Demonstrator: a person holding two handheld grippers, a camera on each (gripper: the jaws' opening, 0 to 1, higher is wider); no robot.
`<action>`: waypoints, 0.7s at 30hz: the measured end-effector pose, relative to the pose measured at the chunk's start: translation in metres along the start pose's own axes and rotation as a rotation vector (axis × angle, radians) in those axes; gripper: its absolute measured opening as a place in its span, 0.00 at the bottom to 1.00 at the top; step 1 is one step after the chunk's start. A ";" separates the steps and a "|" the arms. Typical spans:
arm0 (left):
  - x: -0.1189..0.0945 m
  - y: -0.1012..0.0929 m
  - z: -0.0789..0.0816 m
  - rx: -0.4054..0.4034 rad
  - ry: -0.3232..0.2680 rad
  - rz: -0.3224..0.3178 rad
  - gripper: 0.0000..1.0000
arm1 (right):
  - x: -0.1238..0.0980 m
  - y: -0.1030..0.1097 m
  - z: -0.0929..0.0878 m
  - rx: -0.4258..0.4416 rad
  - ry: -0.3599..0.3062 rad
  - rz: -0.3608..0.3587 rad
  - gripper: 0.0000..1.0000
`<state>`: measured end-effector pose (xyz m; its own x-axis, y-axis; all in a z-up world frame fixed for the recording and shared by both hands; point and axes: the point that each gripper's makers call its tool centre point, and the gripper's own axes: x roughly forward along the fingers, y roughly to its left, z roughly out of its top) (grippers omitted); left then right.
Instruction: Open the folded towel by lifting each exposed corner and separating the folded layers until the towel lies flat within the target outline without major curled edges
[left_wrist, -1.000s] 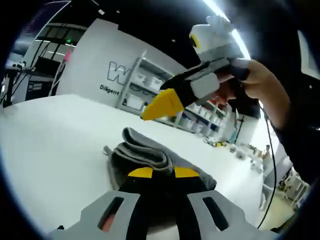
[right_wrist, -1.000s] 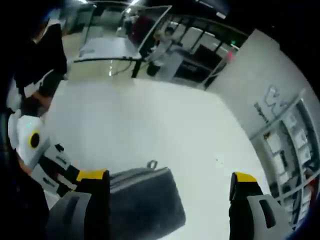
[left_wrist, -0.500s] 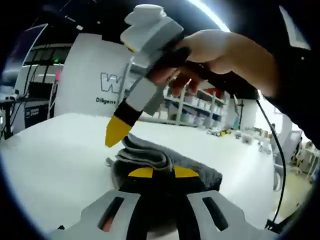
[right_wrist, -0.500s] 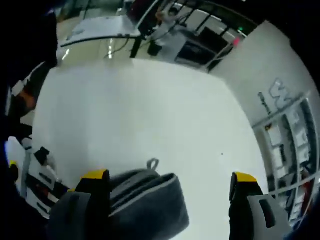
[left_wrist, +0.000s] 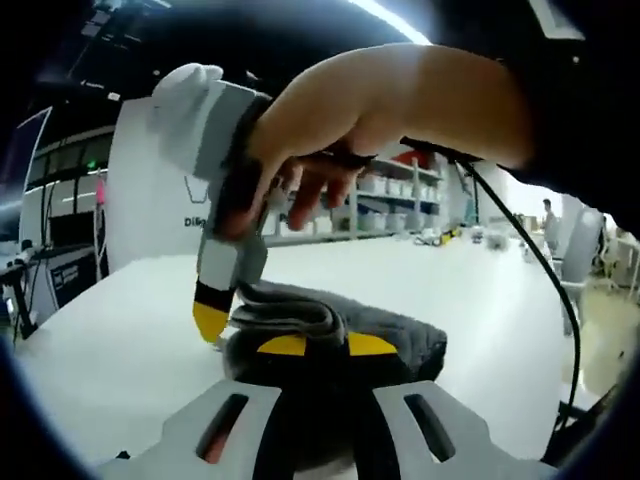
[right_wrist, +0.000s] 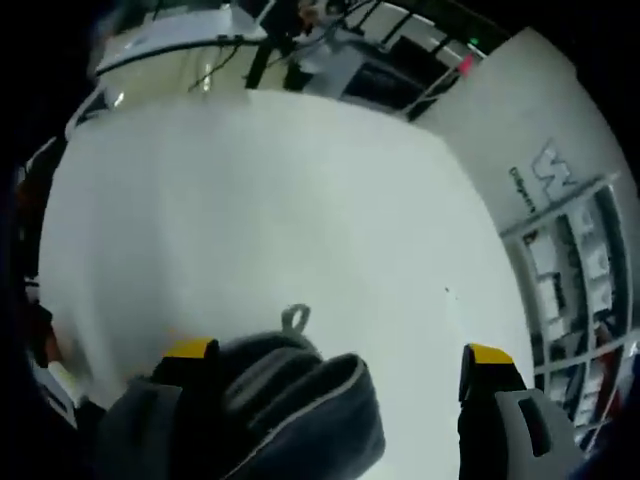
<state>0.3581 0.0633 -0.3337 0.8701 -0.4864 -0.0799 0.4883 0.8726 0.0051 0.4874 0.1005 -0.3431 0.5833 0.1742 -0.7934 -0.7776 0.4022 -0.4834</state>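
A folded grey towel (left_wrist: 400, 335) lies on the white table (left_wrist: 110, 340), its stacked layers showing at the near fold. In the left gripper view my left gripper (left_wrist: 327, 346) sits at the towel's near edge, its yellow tips together and shut on the cloth. A hand holds my right gripper over the towel, and one of its yellow fingertips (left_wrist: 210, 321) touches down beside the layered fold. In the right gripper view the right gripper (right_wrist: 338, 352) stands wide open. The towel (right_wrist: 300, 400) with its small hanging loop (right_wrist: 294, 318) lies between the jaws, close to the left one.
White table surface (right_wrist: 260, 200) stretches far beyond the towel. A white wall with lettering (right_wrist: 545, 170) and shelving (left_wrist: 400, 205) stand past the table's edge. A black cable (left_wrist: 535, 270) hangs from the person's hand (left_wrist: 400, 110).
The right gripper has come down from above the towel and swung left, its tip now at the table beside the fold. The left gripper's hold looks unchanged.
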 end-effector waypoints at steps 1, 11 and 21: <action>0.000 0.000 0.001 0.006 -0.003 0.001 0.09 | 0.001 -0.001 -0.004 -0.015 0.018 -0.011 1.00; 0.001 -0.005 0.003 0.073 -0.015 0.020 0.09 | 0.016 -0.002 -0.024 -0.096 0.116 -0.071 1.00; 0.003 -0.001 -0.001 0.094 -0.001 0.037 0.09 | 0.001 0.009 -0.016 -0.127 0.116 -0.027 1.00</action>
<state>0.3604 0.0606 -0.3348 0.8877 -0.4540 -0.0769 0.4600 0.8821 0.1012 0.4771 0.0902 -0.3536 0.5790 0.0570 -0.8133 -0.7897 0.2874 -0.5421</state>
